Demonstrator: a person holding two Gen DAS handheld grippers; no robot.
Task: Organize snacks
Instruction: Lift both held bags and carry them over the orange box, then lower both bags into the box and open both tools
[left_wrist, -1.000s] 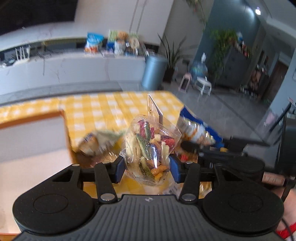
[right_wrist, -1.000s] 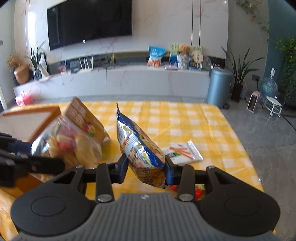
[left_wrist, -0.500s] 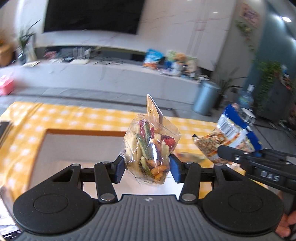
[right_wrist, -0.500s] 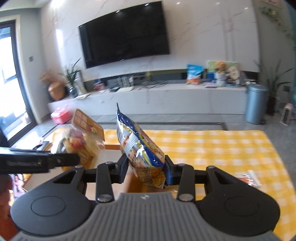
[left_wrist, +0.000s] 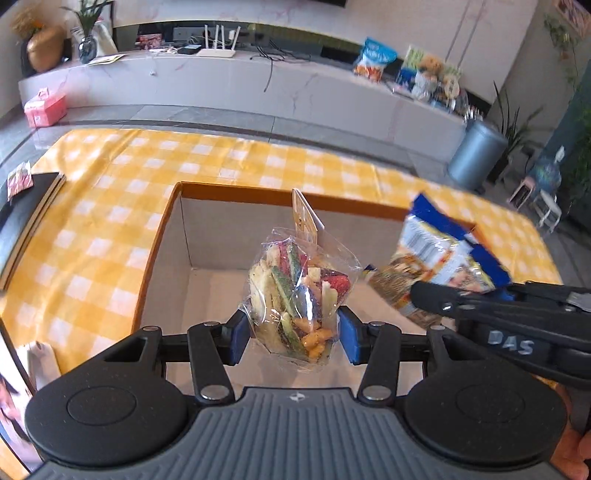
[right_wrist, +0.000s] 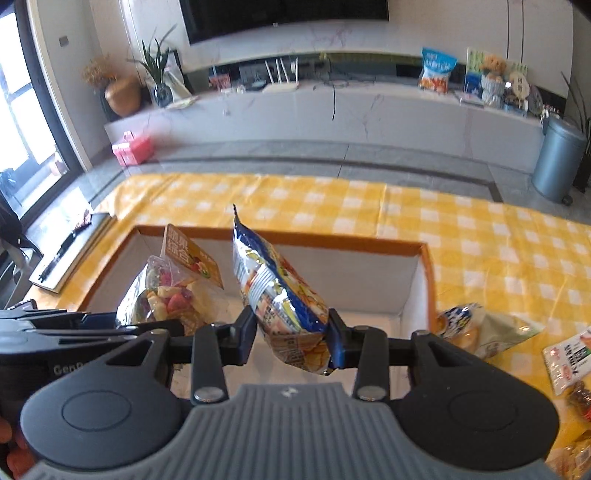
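Below me, the yellow checked tablecloth (right_wrist: 480, 236) is covering the table, and the open cardboard box (left_wrist: 162, 236) with its orange rim is sitting on it, directly under both of my grippers. I am holding my left gripper (left_wrist: 293, 336) over the box's interior, its blue pads clamping the clear bag of dried fruit and vegetable chips (left_wrist: 299, 288), whose orange card header is pointing up. I am holding my right gripper (right_wrist: 291, 339) just beside it, also above the box, its fingers squeezing the blue and yellow chip bag (right_wrist: 280, 295), which is standing tilted upward. Outside the box's right wall, a pale snack packet (right_wrist: 487, 328) is lying on the cloth, with a smaller white packet (right_wrist: 569, 354) near it at the edge.
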